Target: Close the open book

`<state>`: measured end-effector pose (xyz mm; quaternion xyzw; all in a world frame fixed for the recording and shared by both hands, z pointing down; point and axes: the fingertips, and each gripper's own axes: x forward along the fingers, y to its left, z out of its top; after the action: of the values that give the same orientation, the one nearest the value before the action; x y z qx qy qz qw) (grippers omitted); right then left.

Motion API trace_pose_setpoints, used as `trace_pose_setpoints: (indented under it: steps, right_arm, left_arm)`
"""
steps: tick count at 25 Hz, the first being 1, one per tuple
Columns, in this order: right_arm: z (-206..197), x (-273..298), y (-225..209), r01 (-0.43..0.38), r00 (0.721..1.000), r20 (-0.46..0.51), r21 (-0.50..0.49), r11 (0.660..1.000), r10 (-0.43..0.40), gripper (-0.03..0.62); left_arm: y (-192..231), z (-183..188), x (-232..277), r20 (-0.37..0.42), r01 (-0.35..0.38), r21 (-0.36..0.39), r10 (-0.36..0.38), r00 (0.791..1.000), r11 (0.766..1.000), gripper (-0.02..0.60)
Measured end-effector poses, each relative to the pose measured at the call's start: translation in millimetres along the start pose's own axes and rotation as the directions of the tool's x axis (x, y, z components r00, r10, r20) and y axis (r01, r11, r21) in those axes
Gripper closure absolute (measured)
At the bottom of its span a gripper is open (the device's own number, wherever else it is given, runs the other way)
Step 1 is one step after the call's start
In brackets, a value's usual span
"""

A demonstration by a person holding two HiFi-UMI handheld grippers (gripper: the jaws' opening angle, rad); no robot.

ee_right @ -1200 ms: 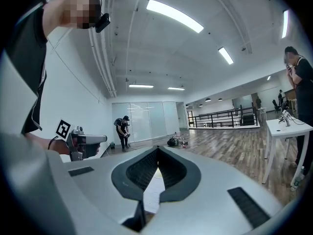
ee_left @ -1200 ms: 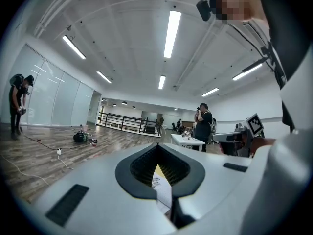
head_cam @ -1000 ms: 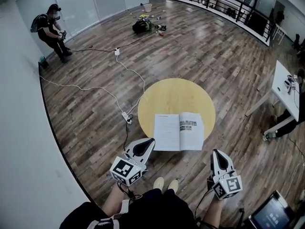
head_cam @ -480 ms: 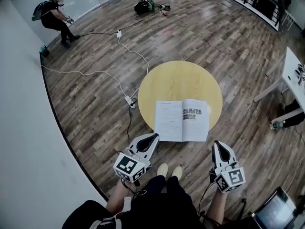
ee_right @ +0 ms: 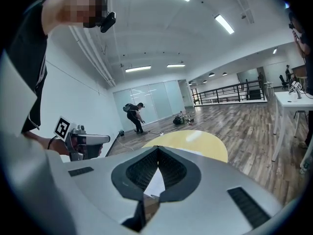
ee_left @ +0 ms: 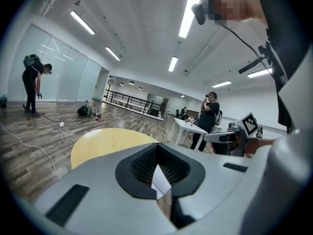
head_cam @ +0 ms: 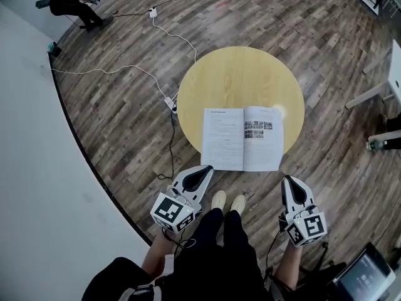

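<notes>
Book (head_cam: 242, 138) is lying open on the surface (head_cam: 238, 74), just ahead of the left tool (head_cam: 203, 170) and right tool (head_cam: 289, 182), both hovering with jaws pressed together.

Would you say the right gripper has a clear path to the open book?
Probably yes: nothing stands between the right gripper and the open book at the near edge of the table.
</notes>
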<state>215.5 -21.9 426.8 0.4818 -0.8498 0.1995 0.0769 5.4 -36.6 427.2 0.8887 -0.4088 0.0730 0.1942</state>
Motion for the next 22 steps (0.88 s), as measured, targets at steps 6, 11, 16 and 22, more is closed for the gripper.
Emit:
trace_pose_setpoints:
  steps: [6, 11, 16, 22]
  right_arm:
    - [-37.4, 17.2, -12.3, -0.012, 0.998, -0.061, 0.05, 0.999, 0.016, 0.591]
    - [-63.2, 29.7, -23.2, -0.017, 0.996, -0.088, 0.075, 0.997, 0.024, 0.591]
    - [-63.7, 28.8, -26.8, -0.009, 0.996, -0.09, 0.079, 0.997, 0.016, 0.591]
    - [-66.9, 30.9, -33.0, 0.014, 0.994, -0.106, 0.077, 0.997, -0.006, 0.591]
  left_arm:
    - [4.9, -37.6, 14.7, -0.069, -0.003, -0.05, -0.001, 0.998, 0.999, 0.583]
    - [10.3, -65.3, 27.2, -0.107, -0.008, -0.072, 0.0, 0.994, 0.997, 0.583]
    - [11.4, -66.9, 28.9, -0.113, -0.006, -0.078, -0.003, 0.994, 0.997, 0.583]
    - [12.4, -63.0, 32.0, -0.108, -0.001, -0.073, -0.007, 0.994, 0.997, 0.583]
